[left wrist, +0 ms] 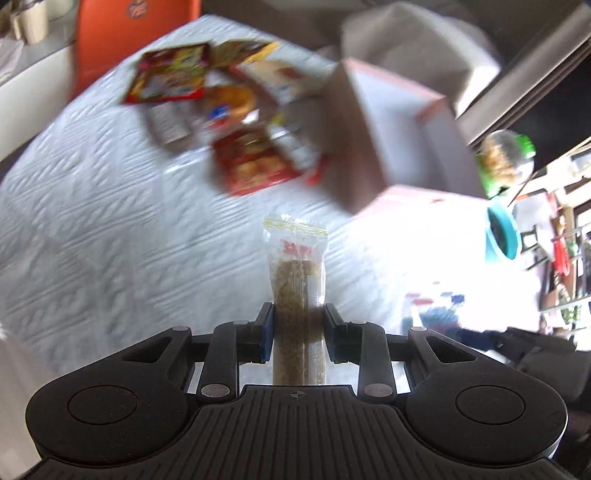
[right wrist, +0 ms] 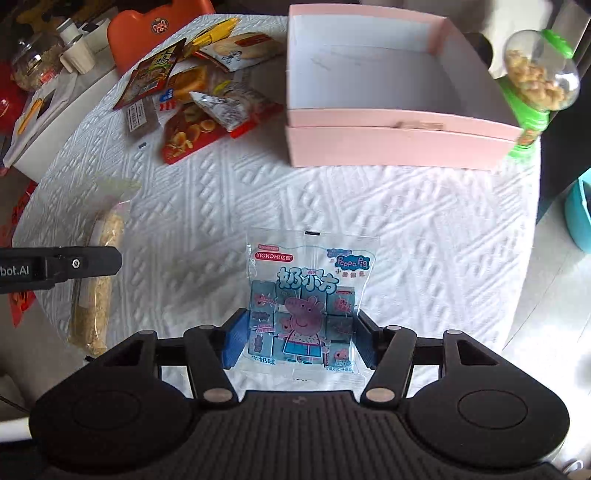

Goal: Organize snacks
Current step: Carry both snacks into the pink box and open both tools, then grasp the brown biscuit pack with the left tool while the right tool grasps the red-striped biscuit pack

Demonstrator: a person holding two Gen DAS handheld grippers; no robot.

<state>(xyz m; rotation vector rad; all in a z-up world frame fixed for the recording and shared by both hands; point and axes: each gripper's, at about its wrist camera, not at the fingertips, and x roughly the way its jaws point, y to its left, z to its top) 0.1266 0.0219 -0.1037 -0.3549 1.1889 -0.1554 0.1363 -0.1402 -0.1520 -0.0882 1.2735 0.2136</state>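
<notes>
My left gripper point(left wrist: 299, 321) is shut on a long clear packet of brown crumbly snack point(left wrist: 297, 280) and holds it above the white cloth; the packet also shows in the right wrist view point(right wrist: 98, 280), gripped by the left gripper's finger point(right wrist: 74, 264). My right gripper point(right wrist: 299, 332) is shut on a blue Peppa Pig candy bag point(right wrist: 306, 299), held over the cloth. An open pink box point(right wrist: 388, 136), empty inside, stands ahead; it also shows in the left wrist view point(left wrist: 388, 133). A pile of several snack packets point(right wrist: 192, 96) lies at the far left; it appears blurred in the left wrist view point(left wrist: 221, 110).
A white textured cloth point(right wrist: 424, 229) covers the round table. A green-capped clear snack dispenser point(right wrist: 535, 85) stands right of the box. An orange chair point(right wrist: 155, 29), jars and cups point(right wrist: 55, 55) sit beyond the table's far left. A teal bin point(right wrist: 580, 218) is off the right edge.
</notes>
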